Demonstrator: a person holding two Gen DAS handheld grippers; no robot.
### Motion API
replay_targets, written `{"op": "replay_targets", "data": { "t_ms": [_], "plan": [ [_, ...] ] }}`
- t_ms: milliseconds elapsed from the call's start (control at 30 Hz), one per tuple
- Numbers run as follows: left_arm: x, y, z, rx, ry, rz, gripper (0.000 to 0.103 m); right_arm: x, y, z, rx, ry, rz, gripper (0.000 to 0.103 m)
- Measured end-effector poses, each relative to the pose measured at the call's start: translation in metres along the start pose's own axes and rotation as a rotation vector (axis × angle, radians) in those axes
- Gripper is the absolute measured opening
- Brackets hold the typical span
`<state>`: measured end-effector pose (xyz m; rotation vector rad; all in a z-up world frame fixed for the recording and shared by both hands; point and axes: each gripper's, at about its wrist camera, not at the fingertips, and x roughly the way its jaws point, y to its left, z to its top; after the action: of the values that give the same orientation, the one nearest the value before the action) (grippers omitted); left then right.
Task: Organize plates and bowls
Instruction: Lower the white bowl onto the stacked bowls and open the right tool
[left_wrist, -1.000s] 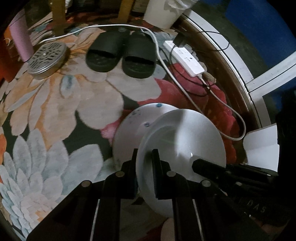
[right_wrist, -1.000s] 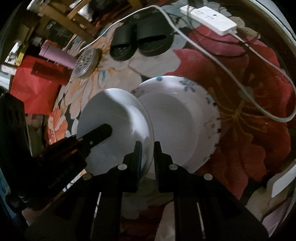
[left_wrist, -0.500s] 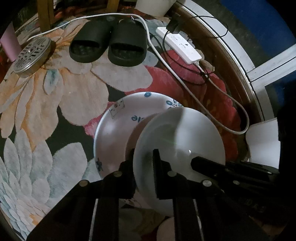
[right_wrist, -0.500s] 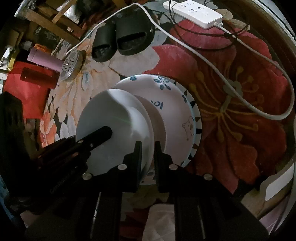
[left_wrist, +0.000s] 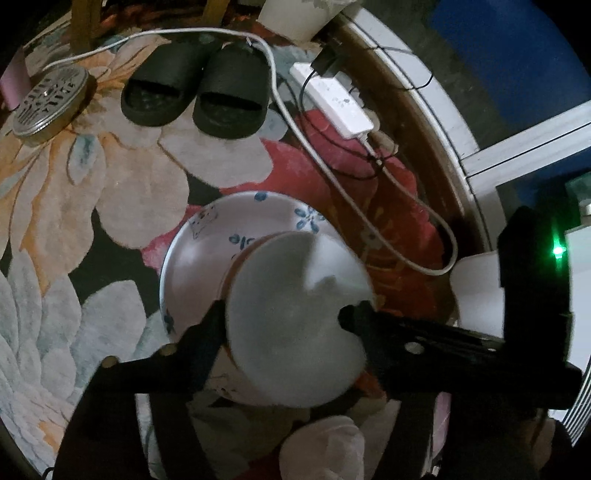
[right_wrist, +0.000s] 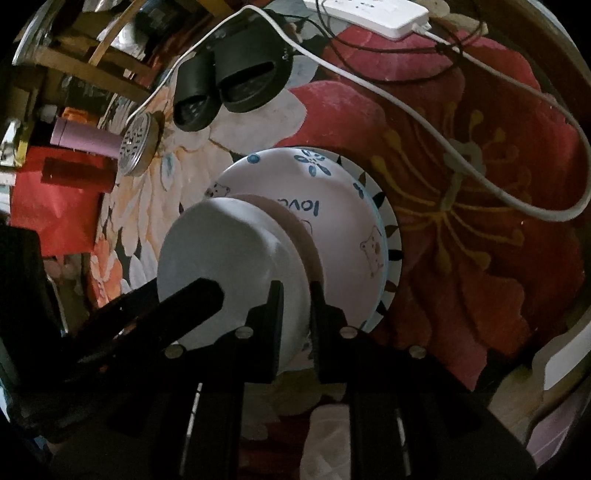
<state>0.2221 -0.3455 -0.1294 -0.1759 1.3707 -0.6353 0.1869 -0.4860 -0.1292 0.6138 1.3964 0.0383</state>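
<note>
A plain white bowl (left_wrist: 291, 325) (right_wrist: 229, 266) sits inside a larger white bowl with blue flowers and bears (left_wrist: 207, 258) (right_wrist: 332, 229), which rests on a plate with black rim marks (right_wrist: 391, 254) on the floral rug. My left gripper (left_wrist: 291, 328) stands wide around the white bowl, one finger (left_wrist: 207, 332) at its left rim. My right gripper (right_wrist: 295, 314) is shut on the white bowl's near rim. The right gripper's fingers also show in the left wrist view (left_wrist: 369, 317), and the left gripper's in the right wrist view (right_wrist: 192, 295).
Black slippers (left_wrist: 199, 92) (right_wrist: 229, 85), a round metal grate (left_wrist: 48, 103), a white power strip (left_wrist: 336, 107) and its cable (left_wrist: 388, 236) lie on the rug beyond the bowls. A pink bottle (right_wrist: 85, 138) and red paper (right_wrist: 48, 206) lie at left.
The white bowl has come down into the patterned bowl. My left gripper's jaws have opened off its rim. My right gripper still grips the rim.
</note>
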Motion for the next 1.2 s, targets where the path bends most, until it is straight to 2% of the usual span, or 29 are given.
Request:
{"op": "replay_targets", "data": {
  "t_ms": [33, 67, 133, 267, 300, 433, 633, 900, 1200],
  "plan": [
    [-0.005, 0.000, 0.001, -0.002, -0.017, 0.012, 0.097, -0.001, -0.001, 0.000, 0.005, -0.003, 0.000, 0.015],
    [-0.006, 0.000, 0.002, -0.005, -0.025, 0.006, 0.102, -0.003, -0.001, 0.001, 0.008, -0.012, -0.003, 0.016],
    [-0.011, 0.002, 0.005, -0.013, -0.037, -0.009, 0.102, -0.005, -0.001, 0.002, 0.007, -0.016, -0.003, 0.017],
    [-0.019, 0.005, 0.005, 0.000, -0.056, 0.046, 0.102, -0.007, 0.001, 0.003, 0.003, -0.018, -0.001, 0.019],
    [-0.020, 0.007, 0.005, 0.002, -0.058, 0.060, 0.102, -0.009, 0.002, 0.003, -0.001, -0.022, -0.004, 0.025],
    [-0.023, 0.020, 0.000, -0.003, -0.072, 0.129, 0.102, -0.021, 0.006, 0.000, -0.008, -0.059, -0.006, 0.071],
    [-0.024, 0.036, -0.007, -0.020, -0.073, 0.177, 0.102, -0.031, 0.015, -0.004, -0.049, -0.104, -0.061, 0.088],
    [-0.028, 0.044, -0.011, -0.022, -0.074, 0.224, 0.102, -0.027, 0.021, -0.006, -0.079, -0.120, -0.119, 0.099],
    [-0.029, 0.047, -0.014, -0.018, -0.066, 0.240, 0.102, -0.027, 0.027, -0.011, -0.103, -0.150, -0.145, 0.099]
  ]
}}
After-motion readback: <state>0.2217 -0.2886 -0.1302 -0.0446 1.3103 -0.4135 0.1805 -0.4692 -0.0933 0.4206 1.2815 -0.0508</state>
